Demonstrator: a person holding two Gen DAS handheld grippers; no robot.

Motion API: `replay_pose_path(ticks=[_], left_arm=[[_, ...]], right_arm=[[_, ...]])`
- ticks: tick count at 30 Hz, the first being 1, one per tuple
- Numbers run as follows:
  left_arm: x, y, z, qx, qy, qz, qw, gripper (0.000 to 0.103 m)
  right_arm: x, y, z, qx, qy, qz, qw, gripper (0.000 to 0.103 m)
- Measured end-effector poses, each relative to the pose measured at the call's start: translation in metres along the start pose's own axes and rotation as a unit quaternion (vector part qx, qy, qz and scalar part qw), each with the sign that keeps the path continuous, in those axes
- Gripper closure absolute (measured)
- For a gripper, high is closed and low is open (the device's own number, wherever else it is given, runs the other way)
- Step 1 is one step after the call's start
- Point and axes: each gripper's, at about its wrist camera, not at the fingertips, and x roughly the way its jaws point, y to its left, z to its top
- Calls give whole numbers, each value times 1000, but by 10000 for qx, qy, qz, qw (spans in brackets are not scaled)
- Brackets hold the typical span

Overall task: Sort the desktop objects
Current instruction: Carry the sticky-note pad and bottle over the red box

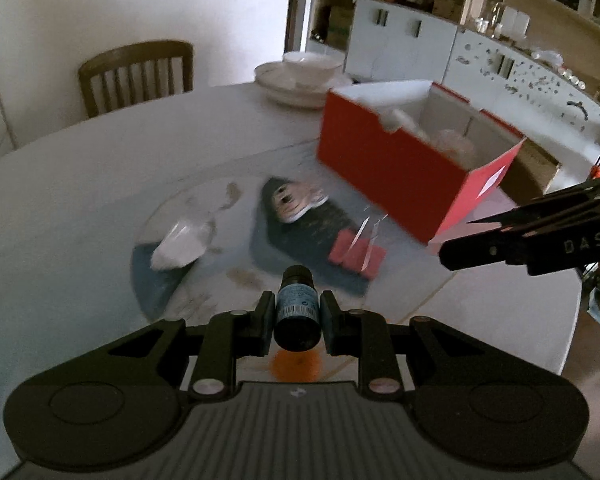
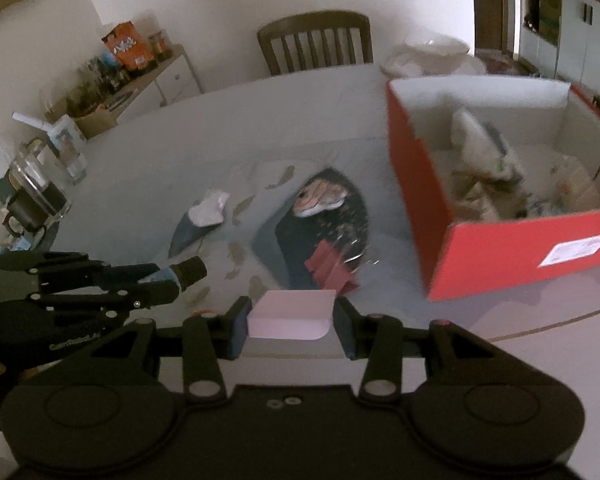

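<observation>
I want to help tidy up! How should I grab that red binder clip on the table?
Probably take the red binder clip by its red body, pinching the two flat sides. Come from above: it lies loose on the table, and its thin wire handles stick up and would slip.

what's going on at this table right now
A person is sorting items off a round table, one hand-held gripper in each hand. The left hand-held gripper is shut on a small dark bottle with a blue label. The right hand-held gripper grips a white block. Both are held above the tabletop. An open red box, already holding some items, sits to the right. A red binder clip and a crumpled white scrap remain on the table.
</observation>
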Motion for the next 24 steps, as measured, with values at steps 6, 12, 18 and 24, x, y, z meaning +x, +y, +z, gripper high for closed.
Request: replay_pose_path(ticks=[6,12,18,24], left_arm=[[-2,-33,22,97,-205,-148,9996,81],[2,-63,43,197,-353,-270,9988,81],[10,-91,64,213,-477,-394,9979,81],[20,-119,82,319,-570,-473,9967,81]], right_arm=[[-19,-25,9,-10,-94,-23,10000,60],[-35,-54,15,26,-175,-25,9998,60],[-48,-83,25,82,-246,-41,9997,60],[-62,-110,33,65,-371,-73,9993,60]])
